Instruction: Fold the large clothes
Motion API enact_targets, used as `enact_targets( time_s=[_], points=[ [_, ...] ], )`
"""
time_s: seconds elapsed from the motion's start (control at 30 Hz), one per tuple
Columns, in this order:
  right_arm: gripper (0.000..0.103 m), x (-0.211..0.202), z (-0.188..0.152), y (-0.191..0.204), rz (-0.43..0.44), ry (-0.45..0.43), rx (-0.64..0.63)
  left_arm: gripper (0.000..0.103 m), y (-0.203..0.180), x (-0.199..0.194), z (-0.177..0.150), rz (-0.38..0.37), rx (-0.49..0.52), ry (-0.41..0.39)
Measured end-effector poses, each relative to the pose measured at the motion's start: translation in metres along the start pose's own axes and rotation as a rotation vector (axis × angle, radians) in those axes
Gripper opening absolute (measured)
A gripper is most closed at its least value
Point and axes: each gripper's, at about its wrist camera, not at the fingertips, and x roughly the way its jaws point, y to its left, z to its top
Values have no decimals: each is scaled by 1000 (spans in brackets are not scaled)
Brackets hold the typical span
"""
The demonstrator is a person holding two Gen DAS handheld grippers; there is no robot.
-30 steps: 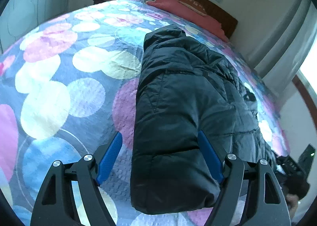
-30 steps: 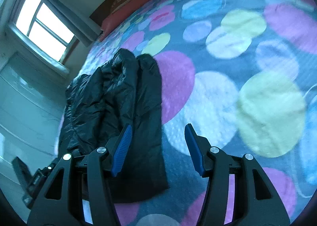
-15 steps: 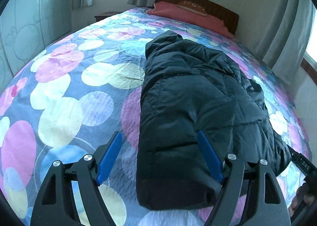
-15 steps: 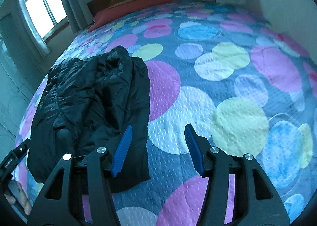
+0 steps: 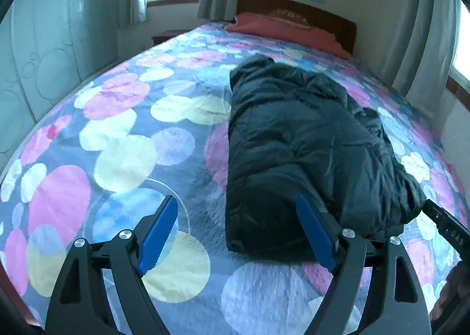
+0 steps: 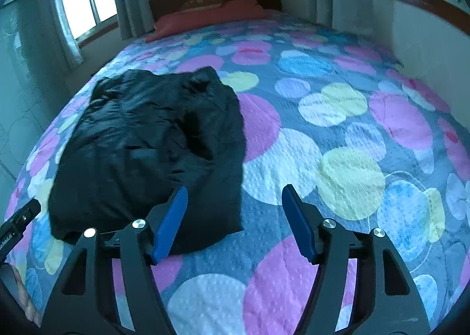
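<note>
Jacket (image 5: pixel 296 141), dark, puffy, lies folded lengthwise on bed (image 5: pixel 123 141), hood end toward headboard (image 5: pixel 296 16), near end bulky. I see my left gripper (image 5: pixel 236 235) above bedspread short of jacket's near end, jaws wide open, holding nothing. My right gripper (image 6: pixel 233 222) off jacket's (image 6: pixel 152 144) near right corner, jaws open, empty too. Red pillow (image 5: pixel 282 31) against headboard. Windows, curtains behind.

Spotted bedspread (image 5: pixel 123 141) — red pillow (image 6: pixel 202 19)
</note>
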Motion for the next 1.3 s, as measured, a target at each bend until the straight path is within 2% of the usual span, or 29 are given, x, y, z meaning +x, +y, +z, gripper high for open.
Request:
enact_targets(
  time_s=[0.1, 0.33, 0.47, 1.3],
  points=[
    [77, -19, 3, 12, 5, -43, -28, 85, -1, -17, 3, 24, 11, -46],
    [83, -54, 9, 35, 28, -118, -84, 86, -7, -49, 9, 66, 42, -123],
    [84, -60, 8, 42, 35, -134, -99, 86, -11, -60, 8, 98, 69, -158],
    [85, -70, 5, 52, 55, -157, -106, 86, -15, -79, 5, 100, 58, -187]
  ],
)
